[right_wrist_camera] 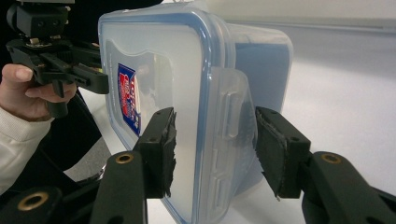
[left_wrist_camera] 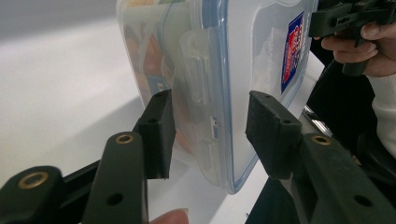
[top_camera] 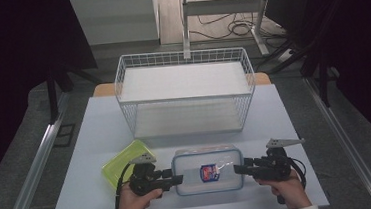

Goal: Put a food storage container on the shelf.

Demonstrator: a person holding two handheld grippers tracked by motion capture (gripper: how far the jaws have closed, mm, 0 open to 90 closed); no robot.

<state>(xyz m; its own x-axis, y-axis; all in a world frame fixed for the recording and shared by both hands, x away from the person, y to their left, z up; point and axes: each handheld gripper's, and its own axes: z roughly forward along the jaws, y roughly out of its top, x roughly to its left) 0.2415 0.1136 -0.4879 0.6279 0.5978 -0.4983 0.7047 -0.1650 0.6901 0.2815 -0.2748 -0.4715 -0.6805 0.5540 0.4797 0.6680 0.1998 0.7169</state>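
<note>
A clear lidded food container (top_camera: 208, 170) with a blue seal and a red-and-blue label lies flat near the table's front edge. My left gripper (top_camera: 179, 178) is at its left end. In the left gripper view the open jaws (left_wrist_camera: 210, 100) straddle the side latch of the container (left_wrist_camera: 233, 70), with a gap showing between the lid and one pad. My right gripper (top_camera: 237, 169) is at the right end. Its jaws (right_wrist_camera: 215, 116) stand open around the other latch of the container (right_wrist_camera: 159, 70), one pad close against the flap. Neither gripper lifts the container.
A white wire basket (top_camera: 185, 98) stands behind the container at the table's middle. A flat yellow-green box (top_camera: 125, 162) lies just left of my left gripper. The pale table (top_camera: 100, 126) ends right in front of the hands.
</note>
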